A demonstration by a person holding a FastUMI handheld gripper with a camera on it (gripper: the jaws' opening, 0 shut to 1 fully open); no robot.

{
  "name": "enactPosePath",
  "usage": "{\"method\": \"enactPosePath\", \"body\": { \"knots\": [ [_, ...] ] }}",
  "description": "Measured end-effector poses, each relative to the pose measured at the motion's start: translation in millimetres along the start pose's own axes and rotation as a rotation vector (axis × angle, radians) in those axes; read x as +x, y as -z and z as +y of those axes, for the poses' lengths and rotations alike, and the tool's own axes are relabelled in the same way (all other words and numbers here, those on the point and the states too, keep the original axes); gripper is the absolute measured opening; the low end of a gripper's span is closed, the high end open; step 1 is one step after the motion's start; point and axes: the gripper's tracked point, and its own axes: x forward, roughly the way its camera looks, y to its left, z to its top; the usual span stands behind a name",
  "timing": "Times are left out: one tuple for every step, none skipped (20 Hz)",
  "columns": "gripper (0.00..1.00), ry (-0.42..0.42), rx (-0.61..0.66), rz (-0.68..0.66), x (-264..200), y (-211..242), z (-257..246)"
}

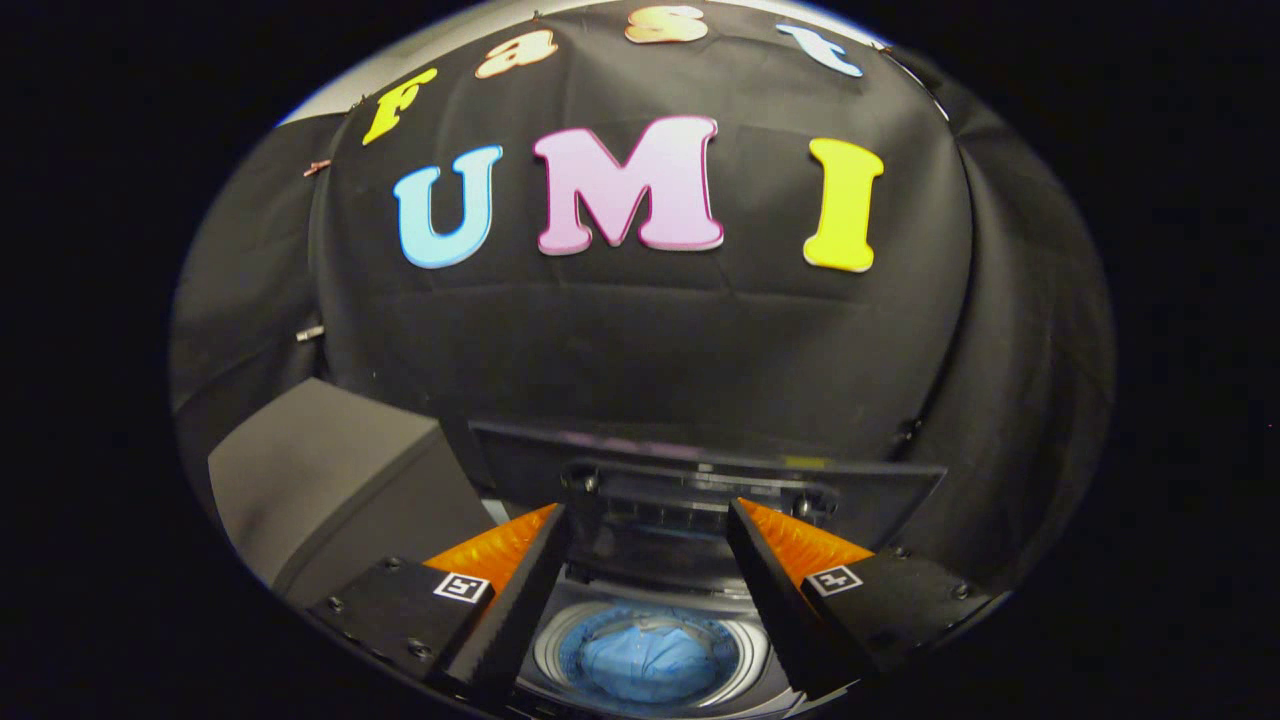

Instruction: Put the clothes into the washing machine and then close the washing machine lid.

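In the gripper view, a dark box (330,480) stands at the left of the frame, beside the washing machine (650,600). Its raised lid (700,480) stands upright just beyond my fingers, in front of the booth's black cloth wall (640,340). My tool (650,520) is spread apart, holding nothing. Between the fingers, low in the frame, blue clothes (645,665) lie inside the round drum (548,650).
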Motion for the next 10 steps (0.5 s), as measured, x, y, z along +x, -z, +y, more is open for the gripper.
{"method": "enactPosePath", "body": {
  "knots": [
    [0.99, -0.002, -0.003, -0.018, 0.2, -6.6, 1.5],
    [0.98, -0.003, -0.006, -0.032, 0.3, -11.2, 2.1],
    [0.98, -0.003, -0.006, -0.050, 1.4, -16.9, 1.4],
    [0.99, -0.003, -0.003, -0.071, 4.7, -24.9, 0.7],
    [0.99, -0.004, -0.005, -0.085, 10.2, -32.3, 0.6],
    [0.98, 0.003, -0.014, -0.084, 16.9, -35.7, -2.5],
    [0.98, 0.009, -0.022, -0.076, 25.1, -36.6, -6.6],
    [0.98, 0.019, -0.029, -0.062, 35.1, -36.0, -11.9],
    [0.98, 0.029, -0.031, -0.049, 47.4, -37.6, -17.6],
    [0.98, 0.040, -0.028, -0.036, 57.1, -38.0, -21.8]
  ]
}}
